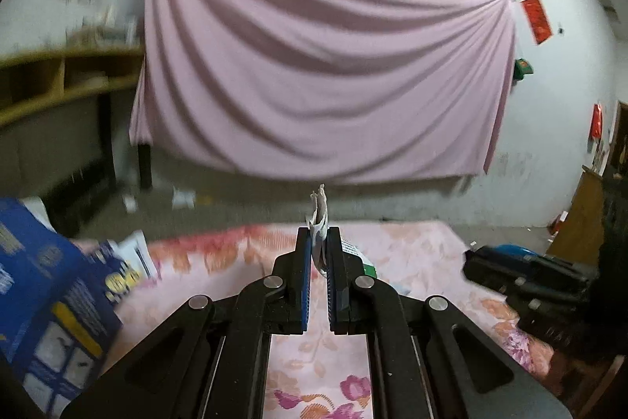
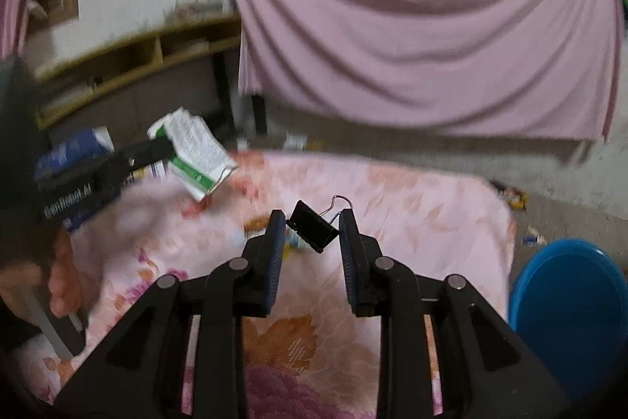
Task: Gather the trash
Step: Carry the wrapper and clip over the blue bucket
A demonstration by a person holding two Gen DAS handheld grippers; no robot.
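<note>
Left wrist view shows the left gripper squeezed tight on a crumpled paper wrapper that sticks up toward 12 o'clock over the flowery pink cloth. Right wrist view shows the right gripper partly open, pinching a black binder clip between its fingers, with a blue bin at 4 o'clock.

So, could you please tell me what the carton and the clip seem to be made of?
Carton: thin printed card or paper, matte, white and green; it is crumpled and torn at the edges. Clip: it looks like black-painted sheet metal with a bare wire handle, which glints silver. The blur leaves the finish uncertain.
</note>
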